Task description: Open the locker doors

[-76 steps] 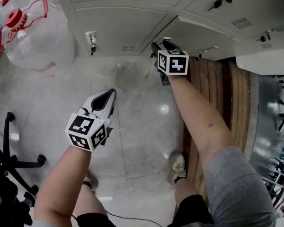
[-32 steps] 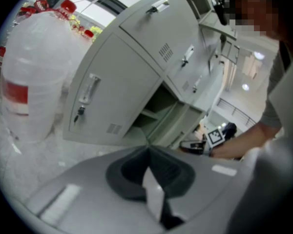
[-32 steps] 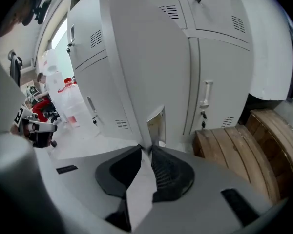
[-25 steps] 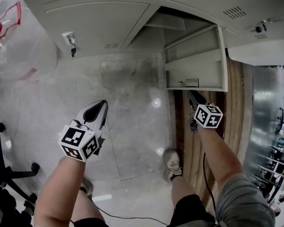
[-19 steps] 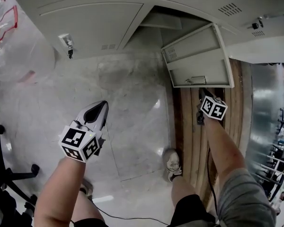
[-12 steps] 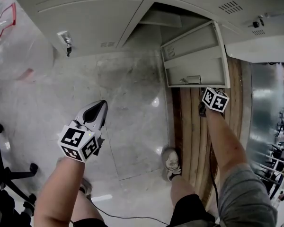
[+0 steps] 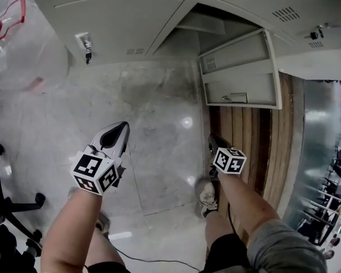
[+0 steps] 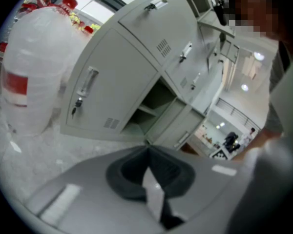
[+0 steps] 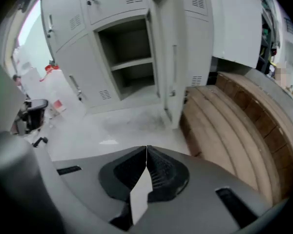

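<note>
Floor of pale stone spreads between the person and the row of grey lockers. A big clear water bottle with red markings stands at the far left, just beside the lockers. The black chair base sits near the left arm. Wooden slats run along the right side, and one shoe rests at their edge, below the right gripper. That gripper hangs over the slats' near edge with its jaws pressed together and nothing between them. The left gripper is held over bare floor, its jaws likewise closed and empty.

Ahead of the right gripper, the open locker door is swung wide out over the far end of the slats, its inner face showing ribs, a small vent and a latch plate. The compartment behind it shows one shelf in the right gripper view. To its left, the closed door has a key hanging in its lock, well apart from both grippers.
</note>
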Demonstrator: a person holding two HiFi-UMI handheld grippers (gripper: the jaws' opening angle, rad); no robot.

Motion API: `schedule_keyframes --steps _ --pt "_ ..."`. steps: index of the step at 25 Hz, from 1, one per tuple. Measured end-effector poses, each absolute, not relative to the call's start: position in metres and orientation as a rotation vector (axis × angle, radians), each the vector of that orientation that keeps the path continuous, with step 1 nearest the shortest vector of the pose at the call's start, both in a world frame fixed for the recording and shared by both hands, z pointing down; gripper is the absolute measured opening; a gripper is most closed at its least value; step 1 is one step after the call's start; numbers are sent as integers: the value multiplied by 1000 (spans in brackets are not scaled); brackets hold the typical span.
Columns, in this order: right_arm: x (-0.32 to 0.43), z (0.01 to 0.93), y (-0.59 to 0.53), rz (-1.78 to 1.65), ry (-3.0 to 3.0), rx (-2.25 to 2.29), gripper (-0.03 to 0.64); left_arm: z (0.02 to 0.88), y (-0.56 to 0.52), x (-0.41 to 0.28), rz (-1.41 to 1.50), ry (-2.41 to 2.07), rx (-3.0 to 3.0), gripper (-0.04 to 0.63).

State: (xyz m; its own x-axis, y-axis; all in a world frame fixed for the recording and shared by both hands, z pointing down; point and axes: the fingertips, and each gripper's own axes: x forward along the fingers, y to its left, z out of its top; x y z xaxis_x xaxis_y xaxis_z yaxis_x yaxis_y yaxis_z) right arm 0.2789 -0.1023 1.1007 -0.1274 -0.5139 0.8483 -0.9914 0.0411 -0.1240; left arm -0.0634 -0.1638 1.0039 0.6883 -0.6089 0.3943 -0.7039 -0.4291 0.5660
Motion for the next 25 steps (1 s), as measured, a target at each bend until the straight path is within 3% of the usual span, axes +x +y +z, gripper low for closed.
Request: schedule_keyframes --steps 5,9,19,25 --pt "169 1079 -123 917 -2021 1339 8 1004 -160 -55 166 -988 2183 3" --pt "127 1054 -157 842 -2162 1291 6 1004 -158 -50 209 -968 2202 2" --pt "129 1033 -146 846 -2163 1275 8 976 -146 -51 160 -987 2229 3" --pt "116 920 -88 879 -2173 1196 8 892 -73 -69 146 -1053 2105 3"
